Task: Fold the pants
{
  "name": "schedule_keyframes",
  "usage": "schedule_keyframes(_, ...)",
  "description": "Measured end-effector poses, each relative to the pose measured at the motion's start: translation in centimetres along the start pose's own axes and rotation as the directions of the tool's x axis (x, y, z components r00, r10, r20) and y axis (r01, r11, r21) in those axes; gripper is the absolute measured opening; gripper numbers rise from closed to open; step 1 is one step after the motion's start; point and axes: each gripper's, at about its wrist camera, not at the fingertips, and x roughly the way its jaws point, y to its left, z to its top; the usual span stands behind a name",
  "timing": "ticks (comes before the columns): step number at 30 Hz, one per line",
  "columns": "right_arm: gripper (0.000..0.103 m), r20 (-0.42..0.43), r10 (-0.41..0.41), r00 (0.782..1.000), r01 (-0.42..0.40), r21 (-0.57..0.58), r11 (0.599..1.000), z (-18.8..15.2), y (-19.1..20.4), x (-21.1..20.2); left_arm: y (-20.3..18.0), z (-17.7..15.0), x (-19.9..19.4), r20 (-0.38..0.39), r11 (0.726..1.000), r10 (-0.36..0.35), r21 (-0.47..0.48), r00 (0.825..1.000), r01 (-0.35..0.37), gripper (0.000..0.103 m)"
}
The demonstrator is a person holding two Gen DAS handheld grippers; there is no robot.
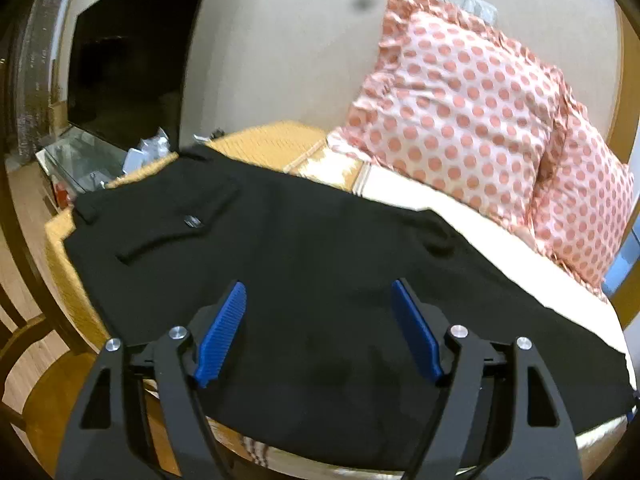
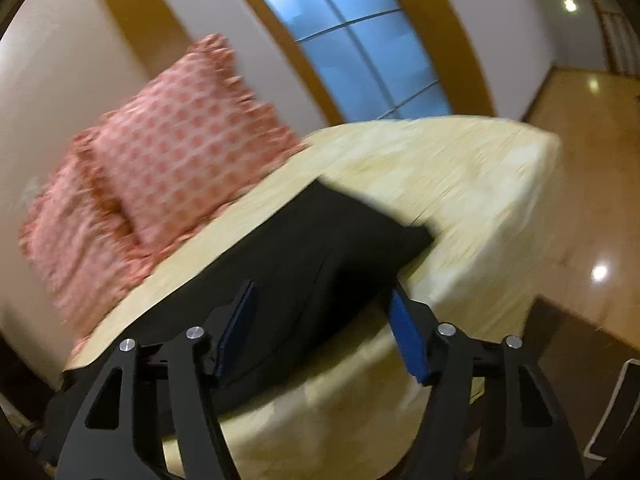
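Black pants (image 1: 304,264) lie spread flat across a bed with a yellow cover (image 1: 276,144). Their waistband and a back pocket with a small label are at the far left in the left wrist view. My left gripper (image 1: 319,292) is open and empty, hovering over the middle of the pants, blue pads wide apart. In the right wrist view the leg end of the pants (image 2: 320,256) lies on the bed (image 2: 460,184). My right gripper (image 2: 324,292) is open and empty just above the leg end. This view is blurred.
Two pink dotted pillows (image 1: 472,112) lean on the wall at the head of the bed, also in the right wrist view (image 2: 176,152). A dark TV (image 1: 128,64) and a glass stand with clutter (image 1: 88,160) are beyond the bed's left side. A wooden floor (image 2: 580,184) lies to the right.
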Motion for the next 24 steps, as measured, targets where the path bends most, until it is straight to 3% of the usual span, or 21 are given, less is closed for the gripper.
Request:
schedule_keyframes(3, 0.052, -0.042, 0.117, 0.992, -0.117, -0.008, 0.993, -1.8, 1.2, -0.2, -0.1, -0.8, 0.9, -0.038, 1.0, -0.018, -0.002, 0.999, 0.018, 0.076)
schedule_keyframes(5, 0.047, -0.026, 0.108, 0.994, -0.109, -0.011, 0.994, -1.9, 1.4, 0.1, 0.0, -1.2, 1.4, -0.053, 1.0, -0.026, -0.008, 0.998, 0.026, 0.079)
schedule_keyframes(8, 0.044, 0.016, 0.093, 0.996, -0.094, 0.101, 0.99, -0.7, -0.5, 0.6, -0.1, -1.6, 1.4, -0.053, 0.999, -0.041, 0.016, 0.998, 0.042, 0.086)
schedule_keyframes(11, 0.029, 0.066, 0.058, 0.996, -0.069, 0.181, 0.981, 0.6, -2.4, 1.2, -0.4, -2.2, 1.5, -0.05, 0.997, -0.052, 0.056, 0.997, 0.054, 0.092)
schedule_keyframes(12, 0.017, 0.071, 0.051, 0.996, -0.065, 0.201, 0.977, 0.8, -2.9, 1.4, -0.5, -2.4, 1.5, -0.047, 0.996, -0.051, 0.069, 0.998, 0.054, 0.094)
schedule_keyframes(13, 0.013, 0.067, 0.046, 0.997, -0.059, 0.21, 0.976, 0.9, -3.1, 1.6, -0.7, -2.6, 1.5, -0.043, 0.995, -0.048, 0.088, 0.998, 0.052, 0.095)
schedule_keyframes(17, 0.006, 0.051, 0.028, 0.998, -0.038, 0.204, 0.978, 1.1, -2.5, 1.5, -1.2, -3.1, 1.6, -0.029, 0.99, -0.045, 0.134, 0.999, 0.049, 0.1)
schedule_keyframes(21, 0.006, 0.066, 0.05, 0.997, -0.057, 0.098, 0.994, 2.2, 2.3, 1.2, -0.6, -2.9, 1.6, -0.027, 0.99, -0.09, 0.102, 0.996, 0.092, 0.101)
schedule_keyframes(24, 0.006, 0.057, 0.177, 0.983, -0.174, -0.057, 0.983, 2.8, 9.9, 1.0, -0.1, -2.9, 1.4, -0.021, 0.989, -0.121, 0.083, 0.992, 0.122, 0.101)
